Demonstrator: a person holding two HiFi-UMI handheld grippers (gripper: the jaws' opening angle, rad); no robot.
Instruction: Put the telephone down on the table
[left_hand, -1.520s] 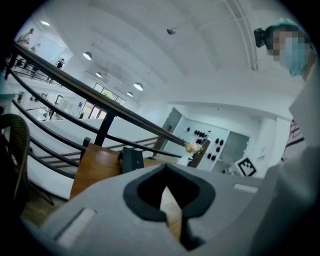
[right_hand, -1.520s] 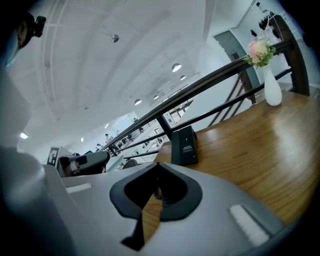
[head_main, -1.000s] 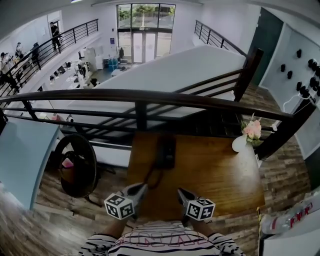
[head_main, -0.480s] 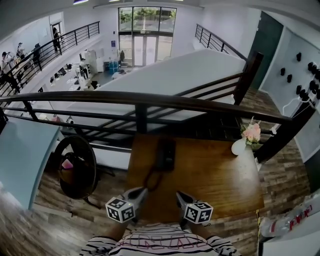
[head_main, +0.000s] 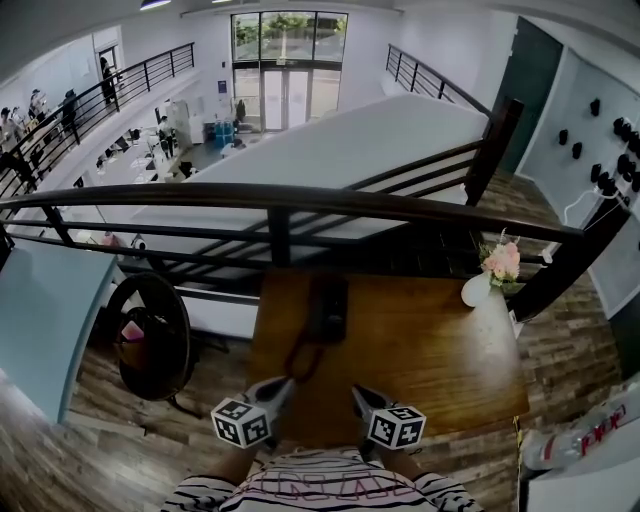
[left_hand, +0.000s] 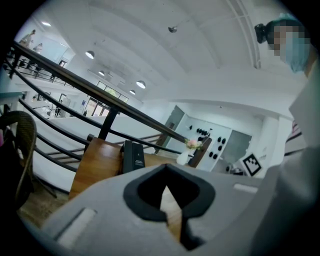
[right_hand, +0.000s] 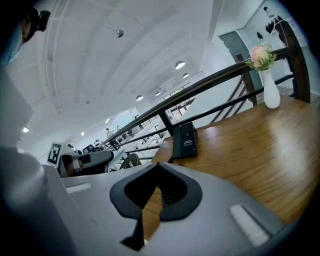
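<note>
A black telephone lies flat at the back left of the wooden table, by the railing. Its curly cord trails toward me. Both grippers hover over the table's near edge, well short of the phone. The left gripper is shut and holds nothing, and so is the right gripper. Past the closed jaws of the left gripper, its view shows the telephone ahead. The right gripper has the telephone ahead on the table.
A white vase with pink flowers stands at the table's back right corner. A dark wooden railing runs along the far edge, with a drop to a lower floor behind it. A round dark chair sits to the left.
</note>
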